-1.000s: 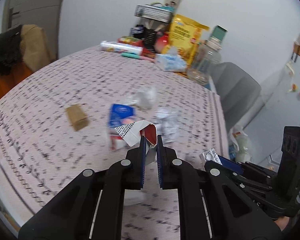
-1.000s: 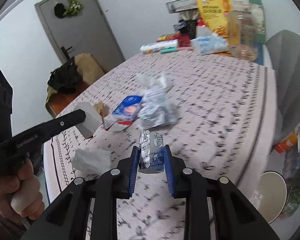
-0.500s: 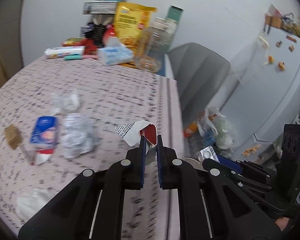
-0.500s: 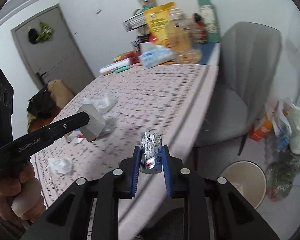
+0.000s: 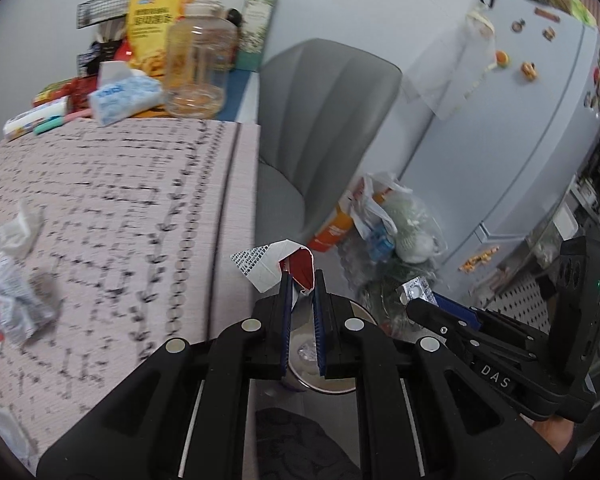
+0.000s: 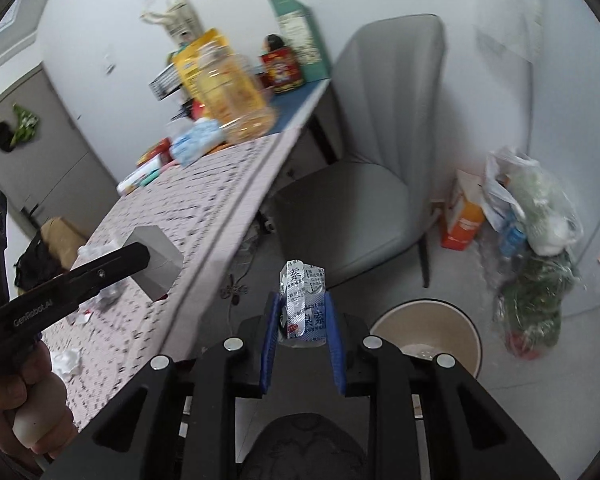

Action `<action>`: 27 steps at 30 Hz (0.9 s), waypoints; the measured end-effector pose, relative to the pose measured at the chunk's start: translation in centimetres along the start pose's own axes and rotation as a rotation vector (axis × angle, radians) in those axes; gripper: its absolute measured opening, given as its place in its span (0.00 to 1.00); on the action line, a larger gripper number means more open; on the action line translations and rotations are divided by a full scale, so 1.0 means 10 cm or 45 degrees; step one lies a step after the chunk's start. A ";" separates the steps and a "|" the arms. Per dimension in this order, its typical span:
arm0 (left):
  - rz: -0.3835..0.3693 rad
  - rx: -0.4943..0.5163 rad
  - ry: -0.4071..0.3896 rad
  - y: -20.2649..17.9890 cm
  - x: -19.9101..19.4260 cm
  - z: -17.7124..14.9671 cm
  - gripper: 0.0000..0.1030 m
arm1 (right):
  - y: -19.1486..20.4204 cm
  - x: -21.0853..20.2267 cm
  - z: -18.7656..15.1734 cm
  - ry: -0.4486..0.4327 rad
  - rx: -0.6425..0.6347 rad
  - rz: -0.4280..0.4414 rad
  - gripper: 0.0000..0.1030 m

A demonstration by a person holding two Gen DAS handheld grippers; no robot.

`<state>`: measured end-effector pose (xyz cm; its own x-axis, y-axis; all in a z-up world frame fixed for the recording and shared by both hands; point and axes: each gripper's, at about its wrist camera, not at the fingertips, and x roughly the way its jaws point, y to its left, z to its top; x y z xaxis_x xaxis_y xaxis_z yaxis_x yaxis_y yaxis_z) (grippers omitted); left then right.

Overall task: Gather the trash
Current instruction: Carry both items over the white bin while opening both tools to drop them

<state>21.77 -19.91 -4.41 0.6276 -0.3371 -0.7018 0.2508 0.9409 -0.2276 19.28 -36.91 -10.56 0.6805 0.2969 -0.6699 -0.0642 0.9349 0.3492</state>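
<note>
My left gripper [image 5: 300,280] is shut on a torn white and red carton piece [image 5: 274,266], held past the table edge above a beige waste bin [image 5: 332,380] on the floor. My right gripper [image 6: 302,312] is shut on a silver pill blister pack [image 6: 302,302], held off the table near the same bin [image 6: 428,336]. The blister [image 5: 416,290] and right gripper also show in the left wrist view. Crumpled wrappers [image 5: 14,296] and tissue [image 5: 12,228] lie on the tablecloth [image 5: 120,200].
A grey chair [image 6: 364,160] stands by the table's end. Bags of rubbish [image 6: 536,240] and an orange box [image 6: 462,216] sit on the floor by a fridge [image 5: 520,100]. A jar [image 5: 196,72], tissue pack [image 5: 124,96] and snack bag [image 5: 156,20] crowd the table's far end.
Both grippers have swung right, off the table and toward the floor bin, still holding the carton piece and the blister pack.
</note>
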 end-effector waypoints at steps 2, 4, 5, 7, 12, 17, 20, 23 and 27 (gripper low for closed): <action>-0.007 0.019 0.017 -0.09 0.09 0.01 0.10 | -0.13 0.00 -0.01 -0.006 0.024 -0.012 0.25; -0.016 0.040 0.037 -0.20 0.19 0.02 0.10 | -0.27 0.00 0.00 -0.016 0.054 -0.027 0.29; -0.021 0.049 0.048 -0.25 0.24 0.02 0.10 | -0.34 0.01 0.00 -0.020 0.066 -0.033 0.31; -0.032 0.058 0.070 -0.32 0.33 0.03 0.10 | -0.50 0.06 0.01 -0.018 0.098 -0.047 0.35; -0.048 0.091 0.110 -0.52 0.51 0.02 0.10 | -0.79 0.17 0.03 -0.022 0.104 -0.062 0.63; -0.064 0.110 0.161 -0.68 0.71 -0.05 0.10 | -1.03 0.12 -0.03 -0.021 0.167 -0.070 0.63; -0.074 0.121 0.187 -0.76 0.82 -0.09 0.10 | -1.15 0.05 -0.11 -0.016 0.193 -0.082 0.63; -0.085 0.136 0.215 -0.85 0.93 -0.12 0.10 | -1.28 -0.05 -0.18 -0.018 0.221 -0.102 0.63; -0.102 0.151 0.239 -0.97 1.04 -0.13 0.10 | -1.44 -0.18 -0.24 -0.038 0.263 -0.126 0.63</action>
<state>24.92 -32.46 -10.41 0.4568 -0.3878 -0.8006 0.3860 0.8973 -0.2144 17.21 -50.45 -15.93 0.6973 0.1971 -0.6892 0.1526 0.8986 0.4113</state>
